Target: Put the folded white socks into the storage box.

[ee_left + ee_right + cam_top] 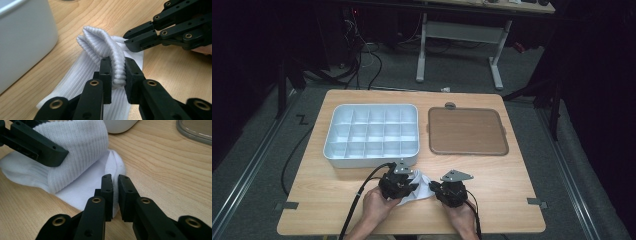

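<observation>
A white ribbed sock (421, 189) lies on the wooden table near its front edge, between my two grippers. My left gripper (117, 72) is shut on the sock's thick ribbed cuff (100, 42), lifted and folded over the flat part. My right gripper (115, 187) is shut on the thin edge of the sock (82, 152) at its other end, which lies flat on the wood. In the high view the left gripper (412, 188) and right gripper (433, 187) face each other closely. From the left gripper view the right gripper (128, 41) pinches the sock's far edge.
A white compartment tray (412, 150) stands just behind the grippers; its wall (25, 37) is close on the left. A flat brown tray (467, 131) lies to the right of it, its rim (195, 132) near. Bare wood spreads on both sides.
</observation>
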